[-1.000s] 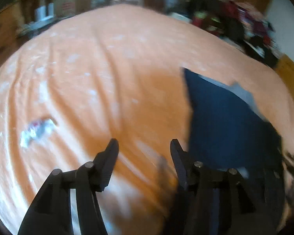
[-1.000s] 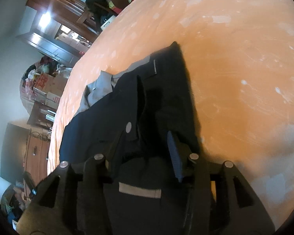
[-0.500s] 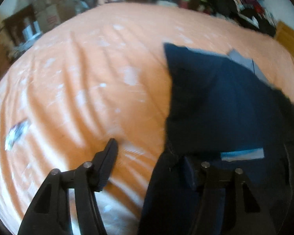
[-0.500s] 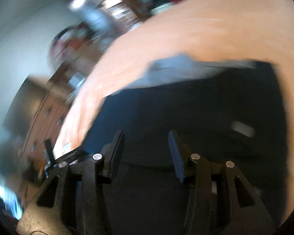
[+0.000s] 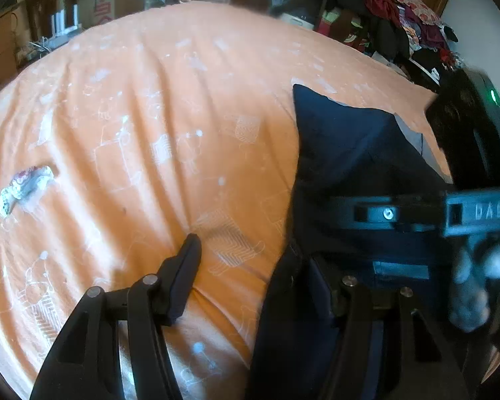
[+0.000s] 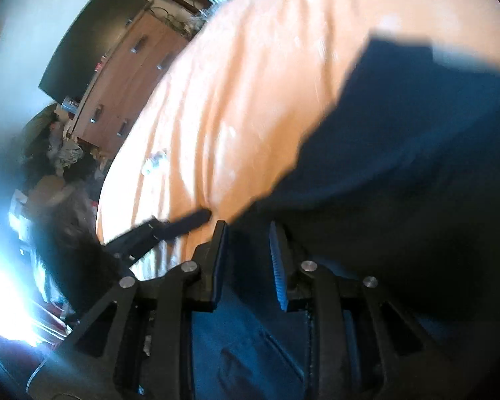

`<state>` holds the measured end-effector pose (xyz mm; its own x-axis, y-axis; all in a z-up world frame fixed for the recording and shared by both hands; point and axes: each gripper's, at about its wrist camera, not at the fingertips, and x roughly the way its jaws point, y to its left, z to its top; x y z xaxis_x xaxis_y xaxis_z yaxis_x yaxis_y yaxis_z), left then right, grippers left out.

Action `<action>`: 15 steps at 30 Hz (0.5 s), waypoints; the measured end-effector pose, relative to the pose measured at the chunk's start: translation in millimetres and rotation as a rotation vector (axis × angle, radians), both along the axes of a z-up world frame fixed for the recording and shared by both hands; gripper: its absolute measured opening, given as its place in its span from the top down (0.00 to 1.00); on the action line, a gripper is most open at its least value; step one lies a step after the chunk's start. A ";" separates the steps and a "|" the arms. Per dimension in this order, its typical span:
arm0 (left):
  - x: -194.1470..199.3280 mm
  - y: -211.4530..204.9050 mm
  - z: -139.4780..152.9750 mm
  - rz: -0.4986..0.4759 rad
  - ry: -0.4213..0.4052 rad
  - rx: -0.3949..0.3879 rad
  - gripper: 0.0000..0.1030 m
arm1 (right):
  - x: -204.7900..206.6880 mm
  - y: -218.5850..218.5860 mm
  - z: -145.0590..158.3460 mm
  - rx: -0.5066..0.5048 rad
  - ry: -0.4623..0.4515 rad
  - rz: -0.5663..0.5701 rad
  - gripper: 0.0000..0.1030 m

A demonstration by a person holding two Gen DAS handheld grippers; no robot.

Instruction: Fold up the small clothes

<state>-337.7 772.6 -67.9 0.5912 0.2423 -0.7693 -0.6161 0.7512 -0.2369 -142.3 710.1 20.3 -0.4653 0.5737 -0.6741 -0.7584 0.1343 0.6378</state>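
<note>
Honestly, the fold looked barely started. The navy garment (image 5: 356, 153) lay on the orange bed (image 5: 170, 126), spread ahead and to the right of the left hand-held gripper (image 5: 260, 266), with a grey lining peeking out at its far edge and a pale strip near the waistband. One side looked lifted or doubled over, but I couldn't call any fold finished; flattening and the actual folds were probably all still to do.

Left hand-held gripper: jaws wide apart, one finger over bare sheet, the other at the cloth's near edge, gripping nothing as far as I could see. Right hand-held gripper (image 6: 246, 250): jaws parted too, hovering over the dark fabric (image 6: 416, 166); it was too blurry to say if any cloth sat between them.

Only readable writing: embossed letters, maybe "DAG", on the right one's body.
</note>
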 end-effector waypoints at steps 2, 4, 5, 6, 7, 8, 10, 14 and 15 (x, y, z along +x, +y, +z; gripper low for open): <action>0.5 -2.1 -0.5 -0.004 -0.004 0.001 0.37 | 10.7 -3.8 20.5 0.079 -0.026 -0.041 0.75; 4.3 -3.1 -2.2 -0.009 -0.004 0.004 0.37 | 17.8 2.5 14.9 0.087 -0.056 -0.055 0.75; 3.9 -2.9 -2.3 -0.008 -0.009 0.002 0.37 | 20.4 12.5 -7.0 0.013 -0.084 -0.049 0.75; 3.0 -2.4 -2.2 -0.006 -0.017 -0.003 0.36 | 26.6 19.4 -26.7 -0.053 -0.080 -0.052 0.87; 2.5 -2.5 -2.4 -0.005 -0.019 -0.007 0.36 | 31.8 20.7 -40.6 -0.079 -0.066 -0.067 1.00; 2.1 -3.7 -2.6 -0.007 -0.015 -0.008 0.36 | 39.4 18.6 -43.1 -0.065 -0.020 -0.089 1.00; -2.1 -7.4 2.4 -0.015 -0.012 -0.019 0.38 | 42.9 9.9 -23.3 -0.013 -0.031 -0.137 0.94; -39.9 -31.5 35.9 -0.012 -0.108 0.006 0.41 | 32.2 -25.9 20.0 0.123 -0.067 -0.137 0.74; -46.3 -36.5 45.5 -0.007 -0.135 0.037 0.41 | 28.2 -31.2 20.6 0.120 -0.078 -0.136 0.73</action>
